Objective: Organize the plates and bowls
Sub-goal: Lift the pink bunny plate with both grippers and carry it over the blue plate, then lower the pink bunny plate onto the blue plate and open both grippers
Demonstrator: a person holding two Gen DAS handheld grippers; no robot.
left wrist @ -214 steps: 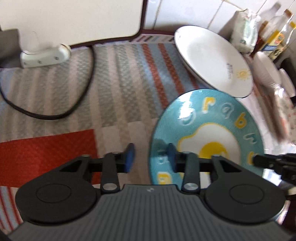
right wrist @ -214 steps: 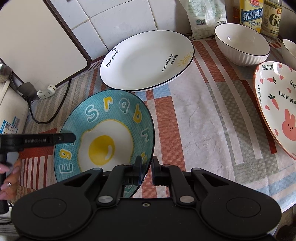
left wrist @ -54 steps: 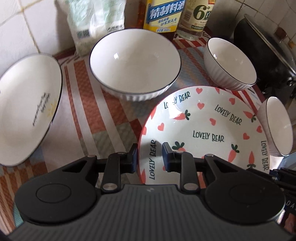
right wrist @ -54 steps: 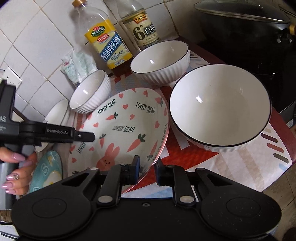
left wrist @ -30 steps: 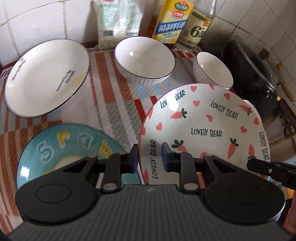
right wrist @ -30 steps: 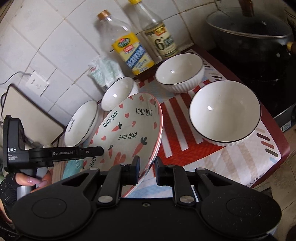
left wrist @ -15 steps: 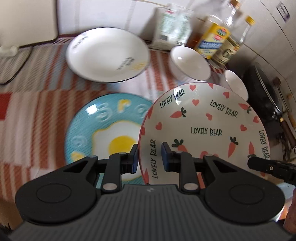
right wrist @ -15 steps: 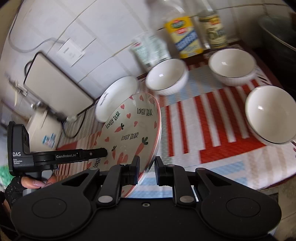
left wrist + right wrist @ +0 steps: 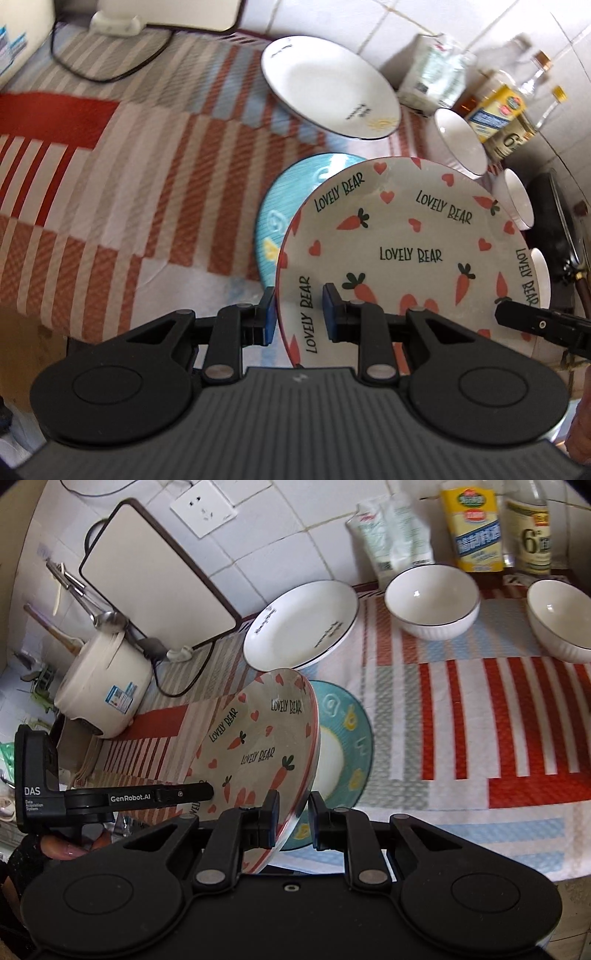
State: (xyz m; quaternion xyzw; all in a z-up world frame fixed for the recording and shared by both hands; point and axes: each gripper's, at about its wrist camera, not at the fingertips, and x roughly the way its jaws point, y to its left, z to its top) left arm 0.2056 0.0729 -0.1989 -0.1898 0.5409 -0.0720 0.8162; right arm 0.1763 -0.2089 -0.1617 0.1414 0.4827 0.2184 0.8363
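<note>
A pink-rimmed plate printed with carrots, hearts and "LOVELY BEAR" (image 9: 410,254) (image 9: 255,753) hangs tilted above the counter, held from both sides. My left gripper (image 9: 298,314) is shut on its near rim, and my right gripper (image 9: 291,821) is shut on the opposite rim. Under it lies the blue egg plate (image 9: 291,192) (image 9: 347,746), partly hidden. A white plate with a black rim (image 9: 328,86) (image 9: 303,624) rests further back. White ribbed bowls (image 9: 432,600) (image 9: 561,618) (image 9: 460,144) stand at the back right.
Oil and vinegar bottles (image 9: 476,528) and a white packet (image 9: 395,535) line the tiled wall. A rice cooker (image 9: 105,686), its black cable and a leaning white board (image 9: 155,579) occupy the left. A dark wok (image 9: 557,229) sits right. The striped cloth (image 9: 110,177) covers the counter.
Both grippers have carried the bear plate leftwards along the counter; it now hangs over the blue egg plate. The bowls and bottles have slid to the right of both views.
</note>
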